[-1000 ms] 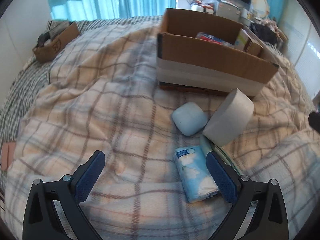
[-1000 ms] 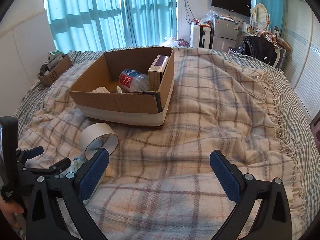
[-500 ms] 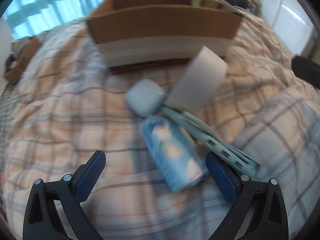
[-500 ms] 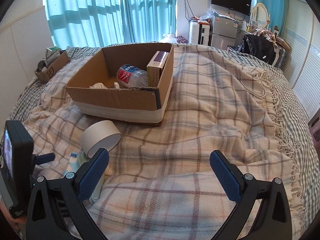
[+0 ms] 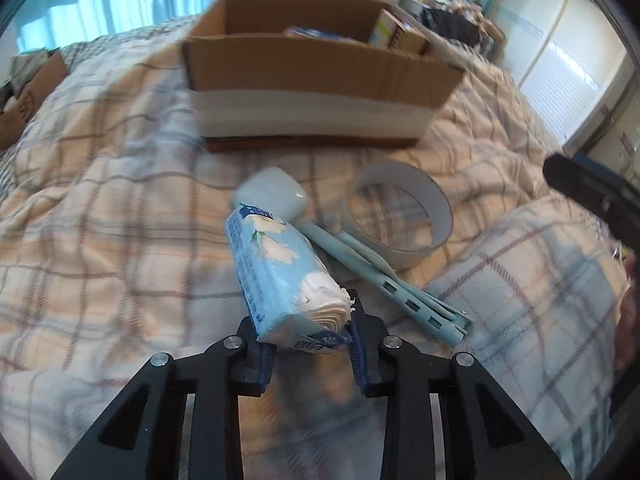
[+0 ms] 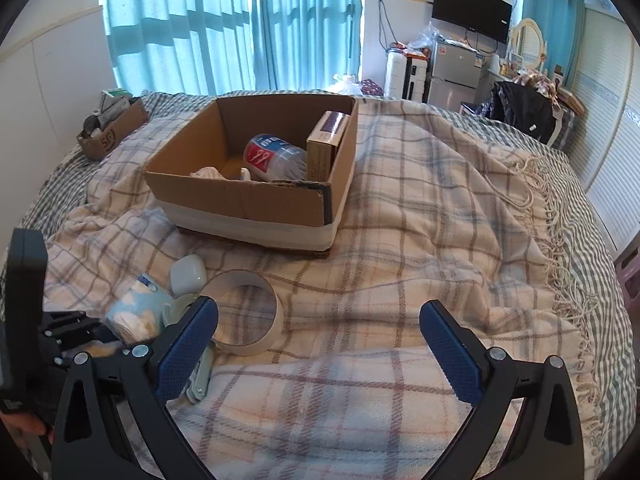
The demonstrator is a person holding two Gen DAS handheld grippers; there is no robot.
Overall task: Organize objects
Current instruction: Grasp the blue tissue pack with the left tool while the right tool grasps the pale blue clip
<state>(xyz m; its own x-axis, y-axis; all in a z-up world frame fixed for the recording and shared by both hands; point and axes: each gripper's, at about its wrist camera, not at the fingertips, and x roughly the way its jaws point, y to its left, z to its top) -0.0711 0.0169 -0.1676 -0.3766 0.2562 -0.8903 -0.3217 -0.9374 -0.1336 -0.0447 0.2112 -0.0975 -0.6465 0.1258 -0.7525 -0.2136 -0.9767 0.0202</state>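
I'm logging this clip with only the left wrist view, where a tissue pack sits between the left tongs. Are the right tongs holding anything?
Observer: No. The right tongs stand wide open with nothing between them, over bare plaid blanket.
Operator: The inside of the cardboard box is blurred for me. What is in it?
Observer: In the cardboard box a clear bottle with a red and blue label lies on its side.
Operator: Anything beside it?
Observer: A carton stands upright against the box's right wall, next to the bottle.
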